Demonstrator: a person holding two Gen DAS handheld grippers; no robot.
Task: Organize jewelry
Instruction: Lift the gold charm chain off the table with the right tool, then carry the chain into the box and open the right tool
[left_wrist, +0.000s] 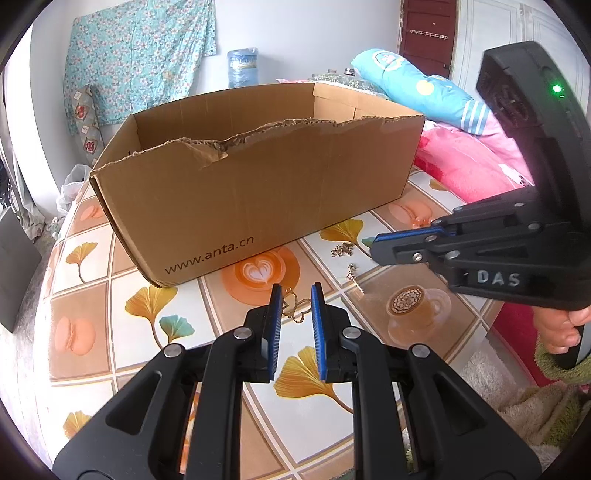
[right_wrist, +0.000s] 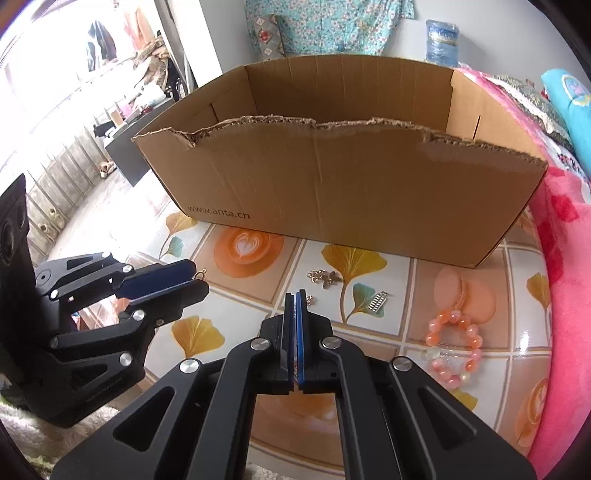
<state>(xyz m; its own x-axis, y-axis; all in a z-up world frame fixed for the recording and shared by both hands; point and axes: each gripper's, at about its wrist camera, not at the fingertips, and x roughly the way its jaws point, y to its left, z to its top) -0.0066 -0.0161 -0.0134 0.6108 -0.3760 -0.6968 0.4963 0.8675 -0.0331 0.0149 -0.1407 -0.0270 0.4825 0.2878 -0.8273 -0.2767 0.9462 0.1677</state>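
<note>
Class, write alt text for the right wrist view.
The shut right claw points at gold charms on a patterned tabletop, before a torn cardboard box. Pink bead bracelets lie right; the left claw is at left.

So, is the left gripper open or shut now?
Open. The left gripper shows a clear gap between its blue pads, with a gold butterfly pendant lying on the table between them.

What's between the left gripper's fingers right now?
In the left wrist view, a gold butterfly-shaped piece lies on the tablecloth between the open left gripper fingers, not yet gripped.
</note>
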